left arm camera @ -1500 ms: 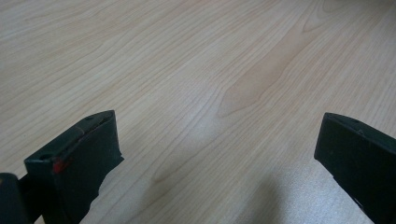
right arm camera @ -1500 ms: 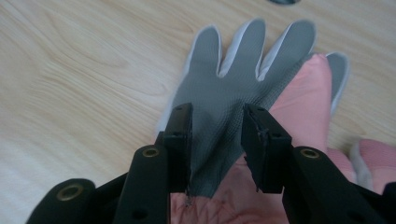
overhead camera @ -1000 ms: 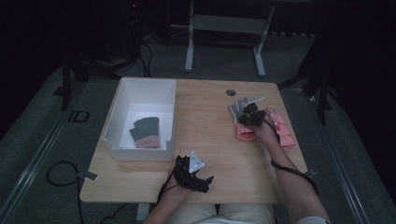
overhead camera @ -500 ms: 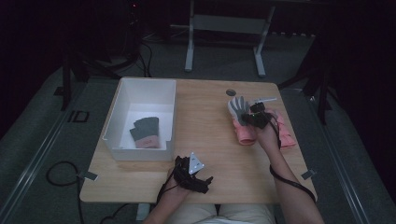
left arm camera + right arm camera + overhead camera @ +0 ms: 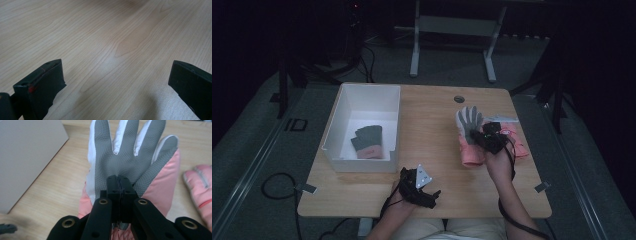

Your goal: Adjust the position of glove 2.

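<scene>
On the counter (image 5: 432, 115) in the high view, your right claw (image 5: 479, 134) is pinching the grey palm of a pink glove (image 5: 469, 137), whose fingers point away from you; its pink mate (image 5: 518, 141) lies just beside it toward the right edge. Your left claw (image 5: 432, 192) rests near the front edge, well apart from both, probably parked while one hand does the lifting. A white bin (image 5: 362, 125) at the left already holds a dark grey pair of gloves (image 5: 367, 141), so the pink glove likely goes there too. Looking along the left claw (image 5: 112, 82), you see its black jaws spread wide over bare, pale wood grain, with nothing between them. Along the right claw (image 5: 119, 195), the jaws are pressed together on a fold of the glove (image 5: 130, 152): dotted, rubbery grey palm fabric, white between the fingers, smooth padded pink at the sides. The bin's (image 5: 27, 157) wall stands to the left, the other glove (image 5: 200, 187) to the right.
</scene>
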A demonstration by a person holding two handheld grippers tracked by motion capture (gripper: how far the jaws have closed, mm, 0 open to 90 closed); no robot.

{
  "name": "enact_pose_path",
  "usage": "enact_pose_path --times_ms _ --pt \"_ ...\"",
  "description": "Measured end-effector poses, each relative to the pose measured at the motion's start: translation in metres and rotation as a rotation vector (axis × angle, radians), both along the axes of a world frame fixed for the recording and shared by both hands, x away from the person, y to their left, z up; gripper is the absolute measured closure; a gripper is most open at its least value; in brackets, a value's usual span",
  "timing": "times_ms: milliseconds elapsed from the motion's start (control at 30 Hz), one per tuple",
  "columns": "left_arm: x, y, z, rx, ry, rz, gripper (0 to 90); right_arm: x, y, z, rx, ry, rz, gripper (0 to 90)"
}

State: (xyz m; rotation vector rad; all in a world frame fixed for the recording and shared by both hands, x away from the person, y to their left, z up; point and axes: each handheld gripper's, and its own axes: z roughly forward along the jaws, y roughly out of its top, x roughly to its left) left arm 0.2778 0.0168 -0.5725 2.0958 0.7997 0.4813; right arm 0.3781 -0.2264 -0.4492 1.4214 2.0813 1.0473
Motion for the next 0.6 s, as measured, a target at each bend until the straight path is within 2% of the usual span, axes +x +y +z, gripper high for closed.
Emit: enact_pose_path --times_ms 133,167,200,233,267,367,500,600 --pt "0.0 0.001 0.0 -0.008 -0.004 0.009 0.0 -0.01 0.007 -0.017 -0.006 0.02 -0.024 88.8" --pt "0.0 0.001 0.0 -0.007 -0.006 0.01 0.0 -0.01 0.007 -0.017 -0.006 0.02 -0.024 88.8" --pt "0.001 0.0 -0.001 0.002 -0.007 0.009 0.0 -0.012 0.01 -0.025 -0.015 0.037 -0.025 88.8" --pt "0.001 0.0 -0.001 0.002 -0.007 0.009 0.0 -0.012 0.01 -0.025 -0.015 0.037 -0.025 88.8" --pt "0.0 0.0 -0.001 0.006 -0.011 0.01 0.0 -0.012 0.013 -0.033 -0.019 0.047 -0.028 88.8" --pt "0.0 -0.001 -0.001 0.012 -0.013 0.005 0.0 -0.01 0.016 -0.043 -0.018 0.065 -0.036 88.7" --pt "0.0 0.0 -0.001 0.004 -0.01 0.008 0.0 -0.007 0.021 -0.053 -0.018 0.092 -0.031 88.7" --pt "0.001 -0.001 -0.001 0.007 -0.01 0.005 0.0 -0.004 0.031 -0.07 -0.021 0.131 -0.01 88.5"
